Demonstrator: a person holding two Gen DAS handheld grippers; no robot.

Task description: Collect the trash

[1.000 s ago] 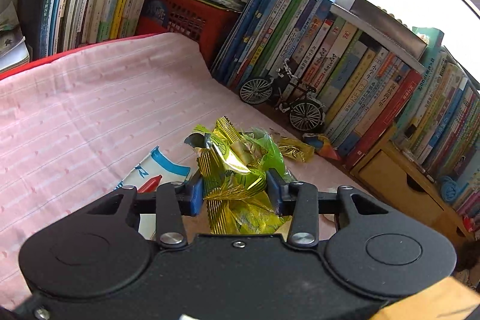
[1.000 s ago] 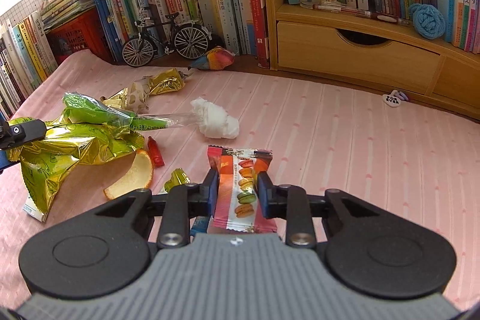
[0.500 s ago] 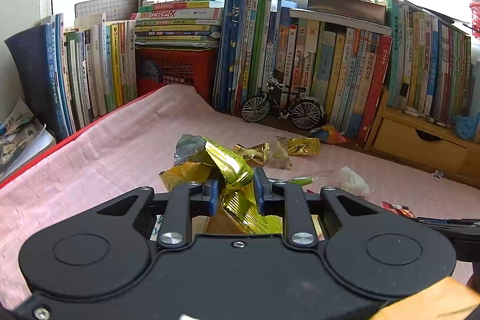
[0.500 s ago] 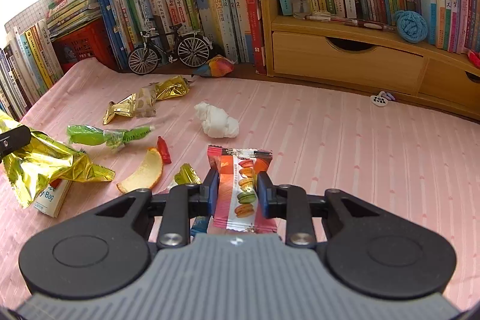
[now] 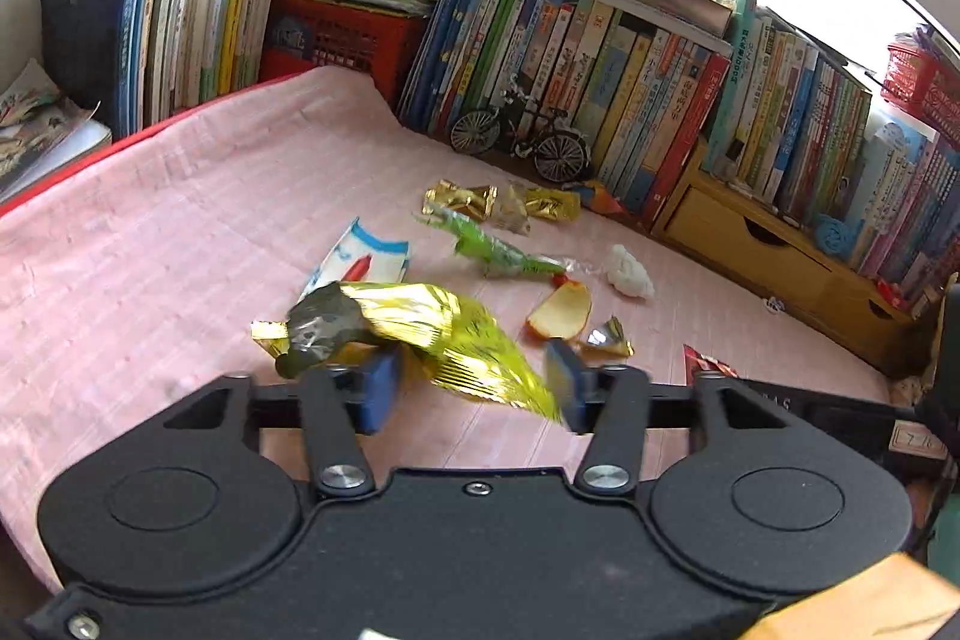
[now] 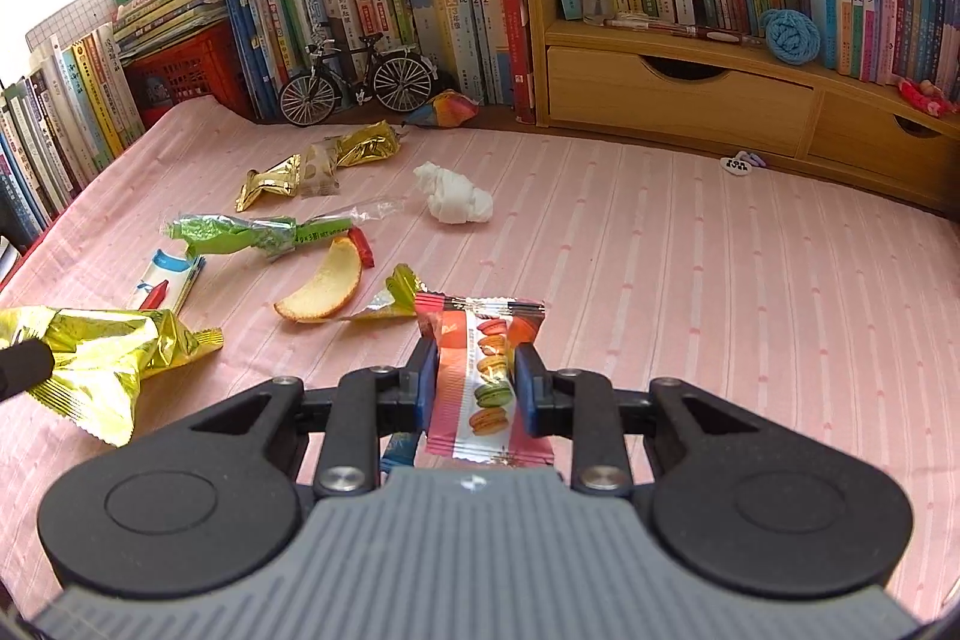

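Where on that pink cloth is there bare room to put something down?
The widest bare stretch of the pink cloth lies between the white tissue wad and the wooden drawer unit. The far corner by the red crate is bare too. Wrappers crowd the patch around the green wrapper.

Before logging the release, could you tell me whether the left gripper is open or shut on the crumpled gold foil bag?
Open: the left gripper has just been opening; the gold foil bag lies loosely between its spread pads.
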